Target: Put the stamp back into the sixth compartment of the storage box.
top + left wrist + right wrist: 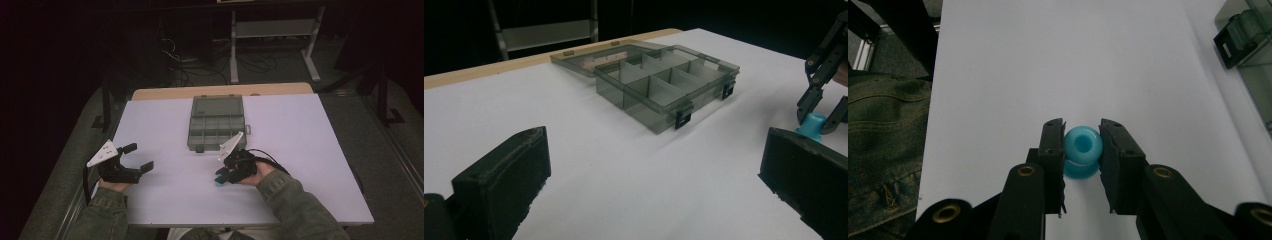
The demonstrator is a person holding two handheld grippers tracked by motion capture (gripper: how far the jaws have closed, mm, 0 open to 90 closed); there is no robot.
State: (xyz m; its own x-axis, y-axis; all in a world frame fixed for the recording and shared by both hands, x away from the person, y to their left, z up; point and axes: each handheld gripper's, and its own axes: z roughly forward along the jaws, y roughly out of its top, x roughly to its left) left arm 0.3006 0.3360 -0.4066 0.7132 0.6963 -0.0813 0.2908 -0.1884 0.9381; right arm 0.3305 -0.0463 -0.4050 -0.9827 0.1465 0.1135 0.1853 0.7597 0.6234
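High view: right gripper [220,180] lower centre of frame, jaws clamped on blue spool [218,184] standing on white table [310,150]; open organizer box [216,124] just above it. Left gripper [139,157] lower left, jaws spread, empty.

Left gripper view: spool [812,126] at right edge, box [664,85] upper centre.

Right gripper view: pads [1053,145] pinch spool [1082,144] across narrow waist, centre frame. Likely light, rigid, smooth plastic; may slip, so waist is best hold.

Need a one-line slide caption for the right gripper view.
Right claw shut on a blue spool standing on the white table.
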